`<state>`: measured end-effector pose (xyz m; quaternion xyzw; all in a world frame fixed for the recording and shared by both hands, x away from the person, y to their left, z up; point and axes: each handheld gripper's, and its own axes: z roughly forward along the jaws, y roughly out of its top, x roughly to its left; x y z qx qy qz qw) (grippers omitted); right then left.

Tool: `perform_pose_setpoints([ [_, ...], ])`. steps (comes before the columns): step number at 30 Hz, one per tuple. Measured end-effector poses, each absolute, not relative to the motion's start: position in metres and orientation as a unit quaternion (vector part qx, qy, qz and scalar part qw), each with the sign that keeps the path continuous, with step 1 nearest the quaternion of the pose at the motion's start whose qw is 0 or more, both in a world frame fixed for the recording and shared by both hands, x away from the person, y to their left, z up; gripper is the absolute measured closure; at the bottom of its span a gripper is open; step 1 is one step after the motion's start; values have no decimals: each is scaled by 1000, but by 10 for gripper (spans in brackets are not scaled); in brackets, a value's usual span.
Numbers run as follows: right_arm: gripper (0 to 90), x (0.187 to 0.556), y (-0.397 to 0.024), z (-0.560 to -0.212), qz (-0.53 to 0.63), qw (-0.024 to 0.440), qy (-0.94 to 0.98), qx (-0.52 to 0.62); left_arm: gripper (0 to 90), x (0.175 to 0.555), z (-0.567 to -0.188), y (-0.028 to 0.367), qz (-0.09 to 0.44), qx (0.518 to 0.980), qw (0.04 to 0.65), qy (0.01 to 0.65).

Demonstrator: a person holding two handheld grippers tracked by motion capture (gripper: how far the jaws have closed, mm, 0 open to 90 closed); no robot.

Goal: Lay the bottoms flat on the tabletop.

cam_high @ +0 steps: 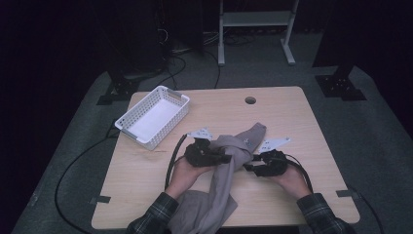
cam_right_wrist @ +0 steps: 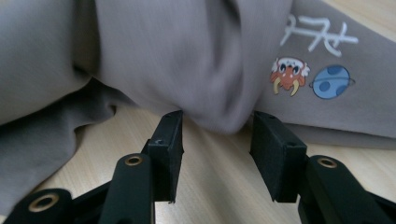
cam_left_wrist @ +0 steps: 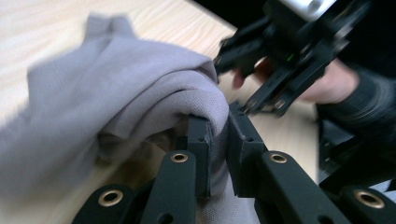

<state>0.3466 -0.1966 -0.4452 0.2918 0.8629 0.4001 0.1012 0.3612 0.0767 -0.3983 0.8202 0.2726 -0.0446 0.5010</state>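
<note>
Grey fabric: a soft garment (cam_high: 229,170) lies on the wooden table (cam_high: 302,117), right of the white basket (cam_high: 153,116) and nearer the person.
Garment axis: long axis runs from the table's near edge, where the wider bulk is bunched, diagonally up and right to a narrow end past the basket's near corner.
Left hand: comes in from the near edge, palm under the left gripper (cam_high: 221,158), which points level and rightward into the garment's middle.
Left gripper state: jaws drawn close and clamped on a raised fold of the garment (cam_left_wrist: 140,84), cloth pinched between the pads.
Right hand: mirrors the left on the garment's far side from the basket, right gripper (cam_high: 249,167) pointing leftward at the cloth.
Right gripper state: jaws parted partway, a hanging bulge of cloth (cam_right_wrist: 187,60) just ahead of the tips; pads not pressing it.
Right gripper view adds: white lettering, an orange creature (cam_right_wrist: 289,74) and a blue planet (cam_right_wrist: 332,82) printed on the garment.
Left gripper view adds: the other gripper (cam_left_wrist: 261,70) and its hand beyond the fold.
</note>
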Motion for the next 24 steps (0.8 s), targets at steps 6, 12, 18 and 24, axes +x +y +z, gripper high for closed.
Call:
perform_pose_setpoints([
  [6,528,348,-203,-444,404,102,859,299,749,389,-432,99,7,837,430,339],
  [12,504,352,-195,-448,408,90,858,297,561,398,-443,115,36,840,394,371],
  [18,497,378,-171,-457,418,80,849,314,556,398,-448,117,39,847,376,374],
  [24,593,403,-153,-469,427,54,838,335,589,394,-448,112,44,859,367,356],
])
